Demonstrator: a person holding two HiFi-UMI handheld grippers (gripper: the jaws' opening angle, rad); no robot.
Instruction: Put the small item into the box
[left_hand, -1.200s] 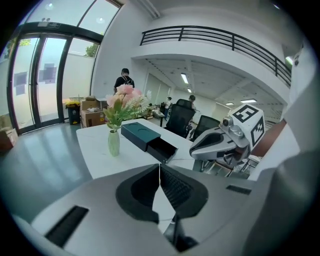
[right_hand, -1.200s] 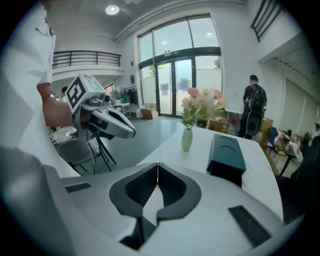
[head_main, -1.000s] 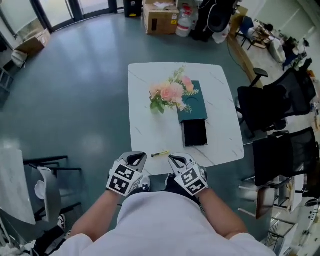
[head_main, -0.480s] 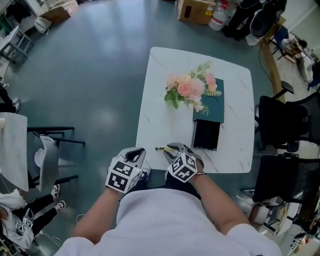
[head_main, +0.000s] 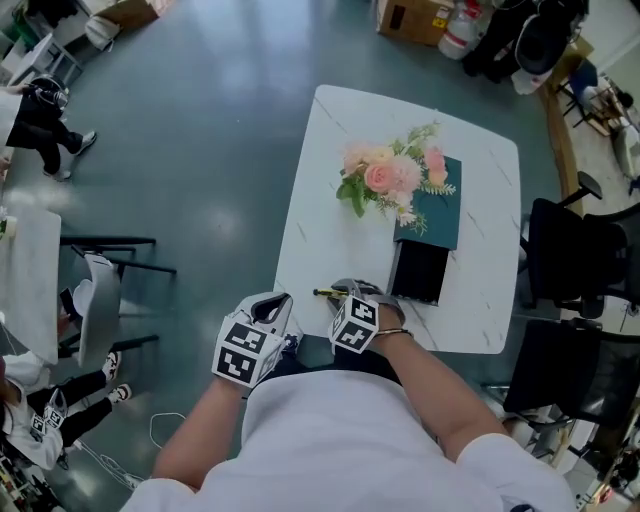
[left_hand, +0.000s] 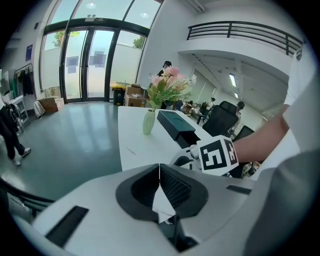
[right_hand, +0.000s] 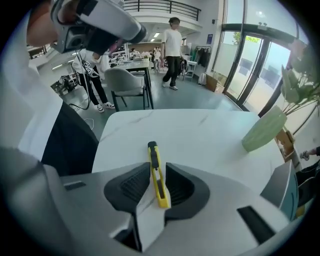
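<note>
1 slim yellow-and-black knife (right_hand: 156, 181) between right gripper's (right_hand: 156, 168) ribbed dark pads (right_hand: 134, 185)

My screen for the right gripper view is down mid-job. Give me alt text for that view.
The right gripper has its jaws apart on either side of a yellow and black utility knife that lies on the white table. A pale green vase stands further back on the table at right, and a person is in the hall behind.
</note>
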